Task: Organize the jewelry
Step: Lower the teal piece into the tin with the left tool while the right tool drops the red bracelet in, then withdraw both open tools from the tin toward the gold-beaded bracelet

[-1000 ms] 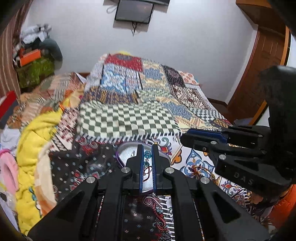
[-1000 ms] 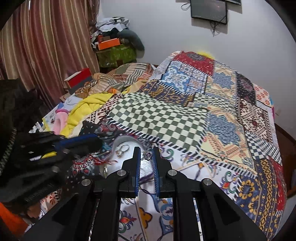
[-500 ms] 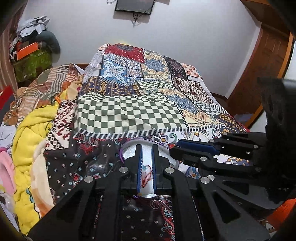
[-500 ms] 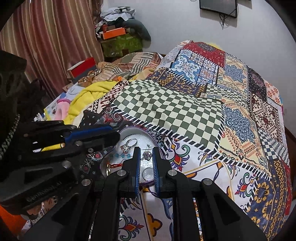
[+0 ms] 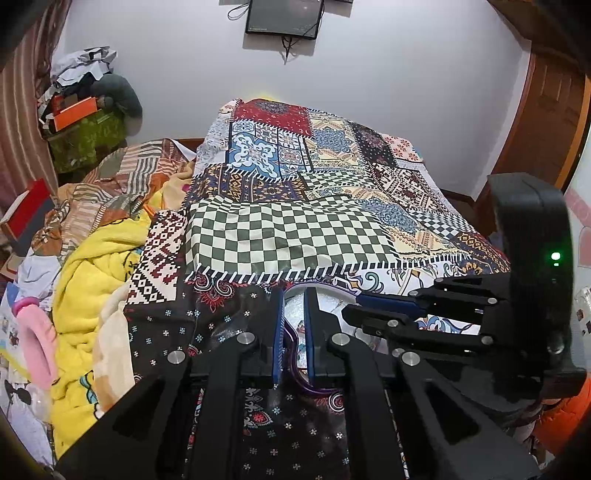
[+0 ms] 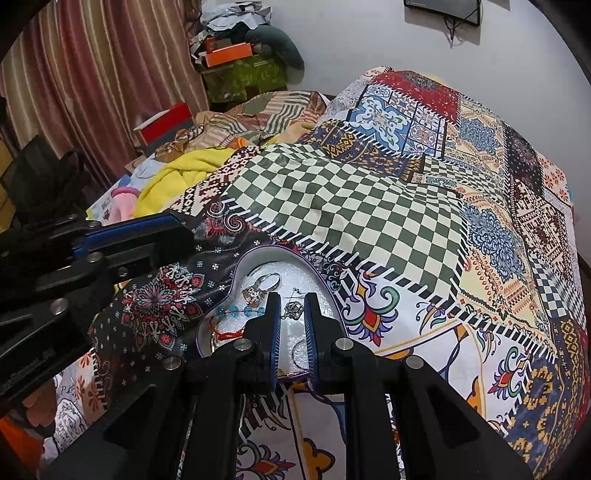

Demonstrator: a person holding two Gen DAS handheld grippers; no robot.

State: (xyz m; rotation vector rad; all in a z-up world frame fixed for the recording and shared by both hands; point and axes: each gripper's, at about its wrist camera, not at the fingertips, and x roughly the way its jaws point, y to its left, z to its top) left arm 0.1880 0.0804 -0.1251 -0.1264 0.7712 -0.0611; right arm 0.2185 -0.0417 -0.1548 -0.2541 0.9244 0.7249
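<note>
A heart-shaped tin (image 6: 236,271) with a purple rim lay on a bed (image 6: 369,206) covered in a patchwork spread, white padding lining its inside. In the right wrist view the right tool (image 6: 291,299) hung over the tin's near half, its two blue-lined fingers (image 6: 275,332) standing a narrow gap apart. A small silver pendant (image 6: 293,309) on a thin chain showed in that gap, at 12 o'clock from the finger bases; I could not tell whether the fingers pinched it or merely framed it. At 10 o'clock from the fingertips a ring (image 6: 260,287) with a pale stone rested on the padding. At 9 o'clock a string of blue beads (image 6: 236,311) ran across the tin, and lower, at 8 o'clock, a red cord (image 6: 229,335) lay by the rim. The left tool (image 6: 177,232) reached in from 9 o'clock, its tip just beside the tin's far left rim.

In the left wrist view the left tool (image 5: 294,295) had its fingers a narrow gap apart over the tin's (image 5: 314,387) purple rim, with nothing clearly gripped between them. The right tool (image 5: 360,308) came in from 3 o'clock, its tip above the tin. A yellow blanket (image 5: 92,280) was heaped at 9 o'clock on the bed (image 5: 295,229), and a dark screen (image 5: 282,16) hung on the wall at 12 o'clock.
</note>
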